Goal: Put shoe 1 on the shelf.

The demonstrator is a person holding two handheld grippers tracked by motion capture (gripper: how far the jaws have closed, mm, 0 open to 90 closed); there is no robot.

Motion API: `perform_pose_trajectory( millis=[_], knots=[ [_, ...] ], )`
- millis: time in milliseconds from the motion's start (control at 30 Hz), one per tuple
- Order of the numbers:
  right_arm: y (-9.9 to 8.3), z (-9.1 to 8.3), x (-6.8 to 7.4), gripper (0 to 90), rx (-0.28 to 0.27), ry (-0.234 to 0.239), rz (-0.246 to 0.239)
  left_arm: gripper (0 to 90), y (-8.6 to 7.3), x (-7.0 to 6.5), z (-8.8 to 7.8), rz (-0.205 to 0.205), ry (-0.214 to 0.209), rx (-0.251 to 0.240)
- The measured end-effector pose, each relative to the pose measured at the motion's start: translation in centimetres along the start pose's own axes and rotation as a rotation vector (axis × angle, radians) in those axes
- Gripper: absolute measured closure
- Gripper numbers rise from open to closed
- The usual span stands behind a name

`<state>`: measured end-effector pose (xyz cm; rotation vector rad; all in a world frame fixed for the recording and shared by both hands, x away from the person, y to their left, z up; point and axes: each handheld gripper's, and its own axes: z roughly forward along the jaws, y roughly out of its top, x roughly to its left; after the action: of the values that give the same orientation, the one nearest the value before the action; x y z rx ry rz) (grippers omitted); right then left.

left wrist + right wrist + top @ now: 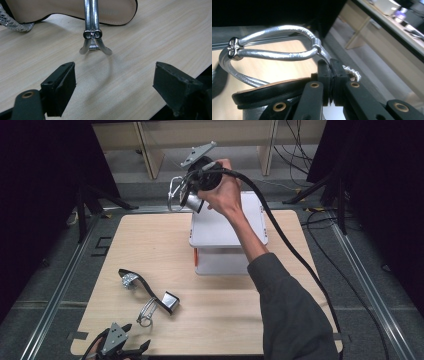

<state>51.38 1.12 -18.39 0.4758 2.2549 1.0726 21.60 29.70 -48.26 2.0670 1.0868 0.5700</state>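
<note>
1. The right gripper point(192, 195) is held up over the far edge of the table point(235, 320), toward twelve o'clock in the high view, gripped by a hand point(223, 195) whose dark grey sleeve point(290, 315) runs down to five o'clock.
2. In the right gripper view its black jaws stand pressed together on a thin silver strap point(325, 55) of the lifted sandal point(185, 195); the strap loops are round, glossy and slightly wrinkled, joined by a small metal ornament point(233, 48) at nine o'clock.
3. The lifted sandal's sole point(269, 91) shows a tan insole with a black rim, and a block heel in shiny silver.
4. Just beyond the gripper a white, flat-lidded box point(227, 232) sits on the pale, wood-grained table.
5. The second sandal point(150, 292) lies on its side toward seven o'clock: black sole, silver block heel, looped straps.
6. The left gripper point(117, 345) rests at the near edge, about seven o'clock; its matte black jaws stand wide apart with nothing between them.
7. Straight ahead of those jaws, at twelve o'clock in the left gripper view, twin polished straps point(91, 15) meet in a figure-eight clasp point(93, 34).
</note>
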Motion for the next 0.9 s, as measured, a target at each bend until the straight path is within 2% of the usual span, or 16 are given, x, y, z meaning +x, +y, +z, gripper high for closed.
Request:
perform_pose_trajectory(
  millis=[33, 67, 100, 167, 267, 300, 367, 467, 533, 633, 733, 767, 833, 900],
  knots=[
    [-0.1, 0.1, -0.4, 88.0, 0.003, -0.011, 0.001, 17.7, 0.0, 0.0, 0.0, 0.002, -0.001, 0.004],
    [-0.2, 0.4, -1.0, 88.0, 0.009, -0.042, -0.004, 17.7, 0.0, 0.0, 0.0, 0.002, -0.001, 0.006],
    [-0.3, 0.5, -1.1, 88.0, 0.016, -0.046, 0.028, 17.7, 0.0, 0.0, 0.0, 0.002, -0.001, 0.006],
    [-0.4, 0.7, -1.5, 88.0, 0.017, -0.056, 0.022, 17.7, 0.0, 0.0, -0.1, 0.002, -0.001, 0.003],
    [-1.2, 1.2, -2.3, 88.0, 0.005, -0.079, 0.071, 17.7, 0.0, 0.0, -0.1, 0.005, 0.000, 0.005],
    [-2.0, 1.6, -2.8, 88.0, 0.003, -0.092, 0.108, 17.7, 0.0, 0.0, -0.1, 0.006, 0.000, 0.005],
    [-2.4, 1.8, -3.1, 88.0, 0.007, -0.094, 0.100, 17.7, 0.0, 0.0, -0.1, 0.006, 0.001, 0.006],
    [-3.7, 2.6, -3.8, 88.0, 0.022, -0.121, 0.120, 17.7, 0.0, 0.0, -0.1, 0.005, 0.001, 0.007],
    [-4.4, 2.6, -4.0, 88.0, -0.005, -0.120, 0.164, 17.7, -0.1, 0.0, -0.1, 0.003, 0.000, 0.008],
    [-4.9, 2.2, -3.8, 87.6, 0.016, -0.119, 0.154, 17.7, -0.1, 0.0, -0.1, 0.009, 0.002, 0.011],
    [-5.6, 2.0, -3.5, 87.2, 0.028, -0.095, 0.198, 17.7, -0.1, -0.1, 0.0, 0.008, 0.006, 0.005],
    [-5.9, 1.9, -3.3, 87.2, 0.036, -0.085, 0.178, 17.7, -0.1, -0.1, 0.0, 0.008, 0.007, 0.006],
    [-6.3, 1.9, -2.9, 86.9, 0.044, -0.071, 0.169, 17.7, -0.1, -0.1, 0.0, 0.001, 0.003, 0.005],
    [-7.0, 1.9, -2.2, 86.8, 0.081, -0.041, 0.158, 17.7, 0.0, 0.0, -0.1, 0.009, 0.005, 0.017]
  ],
)
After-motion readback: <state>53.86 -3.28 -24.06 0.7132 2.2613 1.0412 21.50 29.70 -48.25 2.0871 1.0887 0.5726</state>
